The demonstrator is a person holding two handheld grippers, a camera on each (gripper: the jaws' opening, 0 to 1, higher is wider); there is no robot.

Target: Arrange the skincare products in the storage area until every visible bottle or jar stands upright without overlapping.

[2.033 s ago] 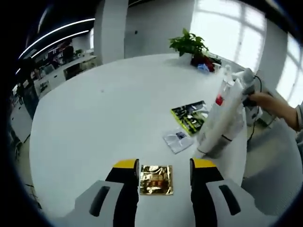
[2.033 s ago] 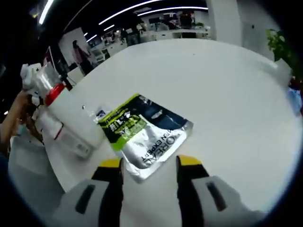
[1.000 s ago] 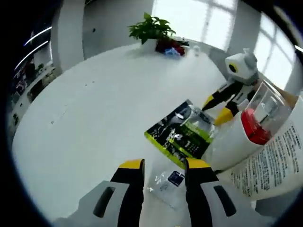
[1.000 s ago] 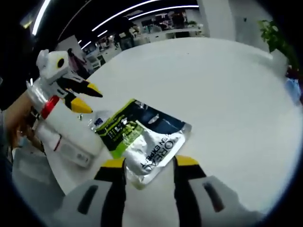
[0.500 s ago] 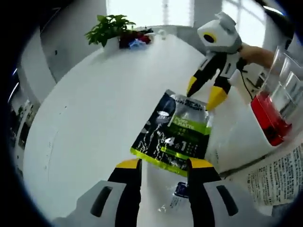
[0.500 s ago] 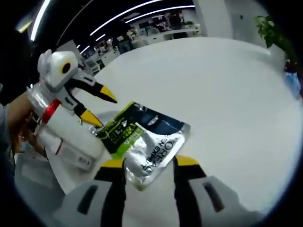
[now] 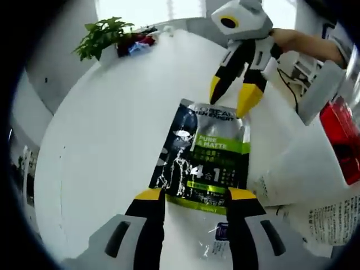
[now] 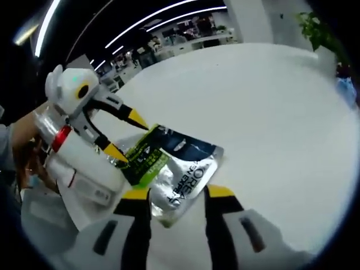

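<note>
Your left gripper [image 7: 191, 198] hangs low over the round white table [image 7: 107, 129] with its yellow-tipped jaws spread apart; between them lies the near edge of the dark-and-green sachet [image 7: 203, 156], flat on the table, though you cannot tell from this view whether the tips touch it. Just below that edge, closer to you, sits a small clear sachet with a blue mark [image 7: 220, 237]. At the sachet's far end your right gripper [image 7: 230, 93] comes in from above, its two yellow tips parted and pointing down at the top corner of the pack — close to it, with contact not clear.

In the right gripper view your right gripper [image 8: 171, 195] is likewise spread, straddling the silvery end of the same sachet [image 8: 169, 169]. The left gripper [image 8: 124, 135] enters from the left, jaws open, one tip by the pack's dark corner and the other by its green band.

Beside the sachet stands a large white bottle [image 8: 84, 163] with a red collar under a clear cap — it leans across the table's edge in this view; in the left gripper view it is at the right [image 7: 306, 163]. A potted plant [image 7: 101, 40] stands at the table's far edge.
</note>
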